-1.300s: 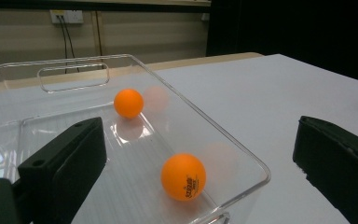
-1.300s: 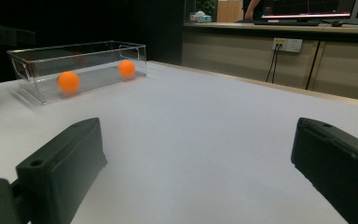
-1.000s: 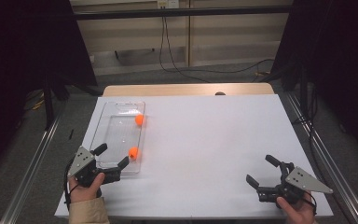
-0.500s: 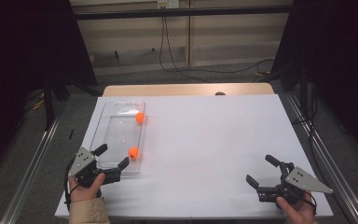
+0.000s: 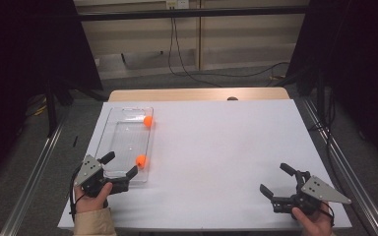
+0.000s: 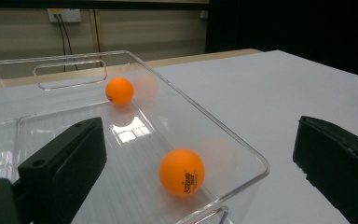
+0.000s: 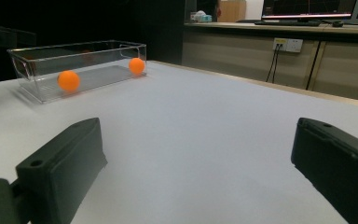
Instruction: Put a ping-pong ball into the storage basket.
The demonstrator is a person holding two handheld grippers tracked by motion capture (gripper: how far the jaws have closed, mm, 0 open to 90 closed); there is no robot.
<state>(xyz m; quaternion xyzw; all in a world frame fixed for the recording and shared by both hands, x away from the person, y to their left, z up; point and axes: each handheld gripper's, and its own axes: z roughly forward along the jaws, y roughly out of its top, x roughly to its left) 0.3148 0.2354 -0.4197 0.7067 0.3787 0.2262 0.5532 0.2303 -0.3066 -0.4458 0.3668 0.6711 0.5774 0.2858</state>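
On the white tabletop point(image 5: 216, 147) the clear bin point(image 5: 109, 129) lies at about 9 o'clock, with one orange ball point(image 5: 148, 121) in its far right corner and the near ball point(image 5: 141, 161) against the right wall close to the near end. My left gripper point(image 5: 119, 167) gapes empty astride the bin's near right corner, so I'd lift it over the rim and close gently around that near ball, approaching from 6 o'clock. My right gripper point(image 5: 274, 180) idles wide open and empty at 5 o'clock; I'd keep it there.
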